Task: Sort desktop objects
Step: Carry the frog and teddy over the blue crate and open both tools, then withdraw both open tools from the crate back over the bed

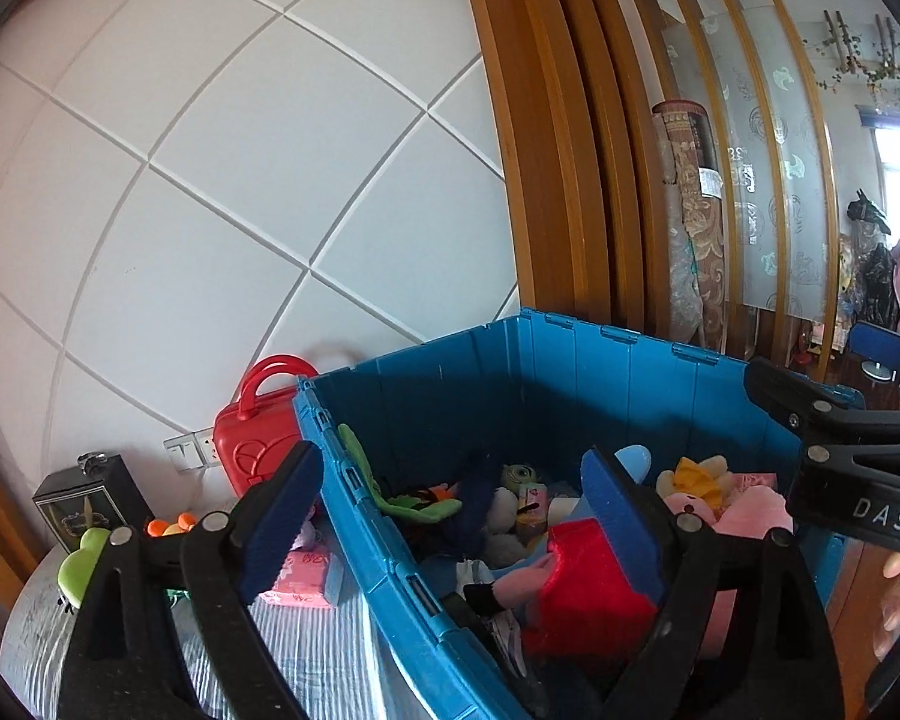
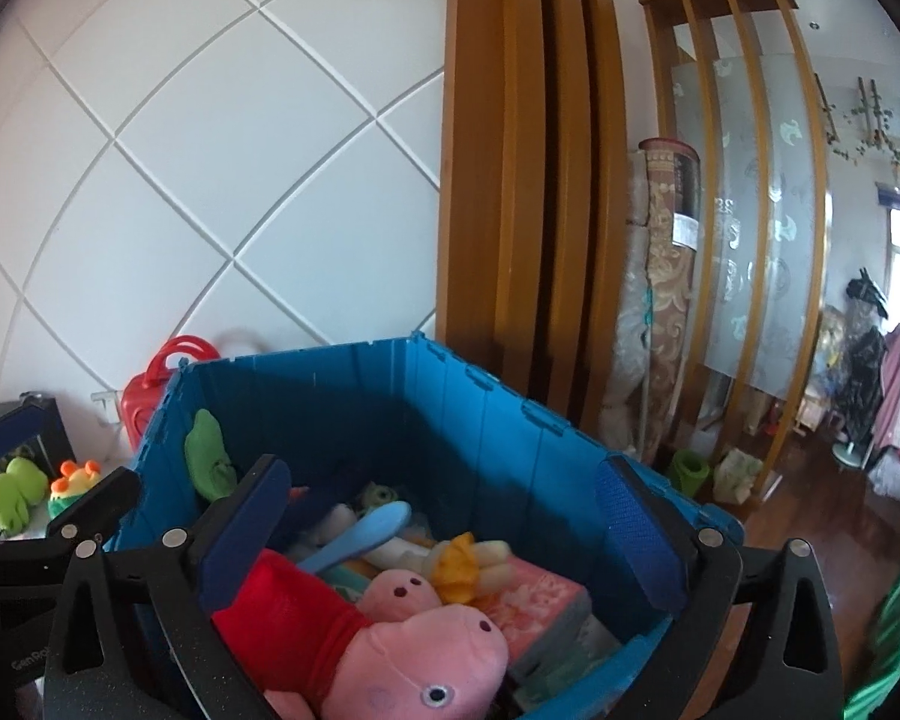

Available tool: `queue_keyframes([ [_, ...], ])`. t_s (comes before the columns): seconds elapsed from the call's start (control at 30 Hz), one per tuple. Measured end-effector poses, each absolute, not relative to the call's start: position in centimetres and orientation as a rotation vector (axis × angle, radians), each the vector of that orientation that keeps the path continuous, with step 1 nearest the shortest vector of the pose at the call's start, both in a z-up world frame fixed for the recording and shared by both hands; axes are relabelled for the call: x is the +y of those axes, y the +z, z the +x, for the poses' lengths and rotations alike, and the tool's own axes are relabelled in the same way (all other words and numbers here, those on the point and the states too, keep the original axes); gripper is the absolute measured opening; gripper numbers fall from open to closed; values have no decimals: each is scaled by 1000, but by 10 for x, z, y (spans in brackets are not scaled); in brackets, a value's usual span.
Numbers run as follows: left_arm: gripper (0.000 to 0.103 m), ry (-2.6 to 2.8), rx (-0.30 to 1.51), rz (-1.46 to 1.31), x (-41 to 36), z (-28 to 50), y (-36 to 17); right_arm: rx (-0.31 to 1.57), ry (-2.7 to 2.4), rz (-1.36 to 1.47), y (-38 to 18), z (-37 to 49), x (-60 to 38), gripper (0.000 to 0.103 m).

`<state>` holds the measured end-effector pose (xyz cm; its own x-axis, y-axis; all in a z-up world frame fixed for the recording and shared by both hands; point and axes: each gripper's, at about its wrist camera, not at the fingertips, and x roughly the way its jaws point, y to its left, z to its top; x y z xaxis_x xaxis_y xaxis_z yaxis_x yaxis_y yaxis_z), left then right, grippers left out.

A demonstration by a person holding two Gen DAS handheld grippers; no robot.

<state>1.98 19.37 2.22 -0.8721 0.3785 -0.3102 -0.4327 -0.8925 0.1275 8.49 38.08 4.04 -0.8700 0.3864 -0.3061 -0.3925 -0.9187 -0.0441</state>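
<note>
A blue plastic crate [image 1: 570, 372] [image 2: 390, 384] holds several soft toys. A pink pig plush in a red dress [image 2: 390, 654] lies on top at the near side; it also shows in the left wrist view [image 1: 594, 588]. My left gripper [image 1: 444, 510] is open and empty, straddling the crate's left wall. My right gripper [image 2: 444, 528] is open and empty above the crate, the pig plush just below its left finger. The right gripper's body also shows at the right edge of the left wrist view [image 1: 858, 462].
Left of the crate, on a striped cloth [image 1: 306, 648], stand a red toy case [image 1: 258, 444], a dark box [image 1: 90, 504], a pink box [image 1: 306, 576], a green frog plush [image 2: 9, 495] and an orange-green toy [image 2: 75, 480]. Wooden door frame and rolled carpets [image 2: 660, 300] stand behind.
</note>
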Motion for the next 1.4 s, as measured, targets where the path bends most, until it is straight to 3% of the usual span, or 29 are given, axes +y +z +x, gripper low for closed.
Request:
queue_keyframes([
  [0.17, 99, 2728, 182, -353, 164, 29, 26, 7, 2717, -400, 46, 96, 360, 103],
  [0.9, 100, 3052, -6, -345, -10, 41, 11, -89, 3005, -342, 43, 81, 201, 103],
  [1.4, 100, 3205, -25, -769, -191, -16, -69, -101, 3147, -685, -17, -27, 72, 103],
])
